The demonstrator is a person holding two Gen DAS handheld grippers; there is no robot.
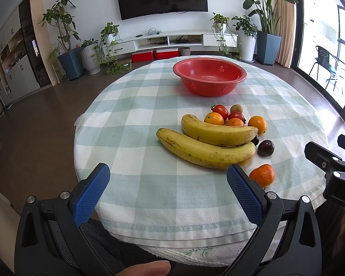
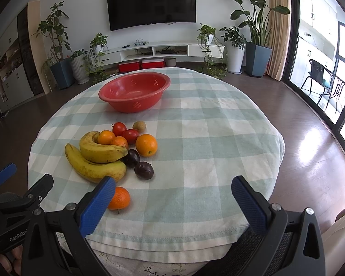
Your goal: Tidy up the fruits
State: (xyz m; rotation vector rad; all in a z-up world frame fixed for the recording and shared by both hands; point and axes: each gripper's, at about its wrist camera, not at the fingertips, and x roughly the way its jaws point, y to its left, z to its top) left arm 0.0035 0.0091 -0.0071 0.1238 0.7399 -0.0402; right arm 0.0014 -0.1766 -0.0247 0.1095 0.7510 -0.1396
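The left gripper (image 1: 169, 179) has its fingers wide apart and holds nothing. Two bananas (image 1: 207, 148) lie just past its tips. A small orange (image 1: 263, 175) sits right beside its right finger (image 1: 243, 191).

The right gripper (image 2: 172, 192) is wide too, with nothing in it. That same orange (image 2: 119, 198) peeks out by its left finger (image 2: 99, 207). The other fruits (image 2: 135, 142) lie ahead and to the left, with the red bowl (image 2: 134, 92) far beyond them on the checked cloth (image 2: 207, 138).

Red bowl (image 1: 209, 78), yellow bananas (image 1: 207, 142), green-and-white checked tablecloth (image 1: 138, 119).
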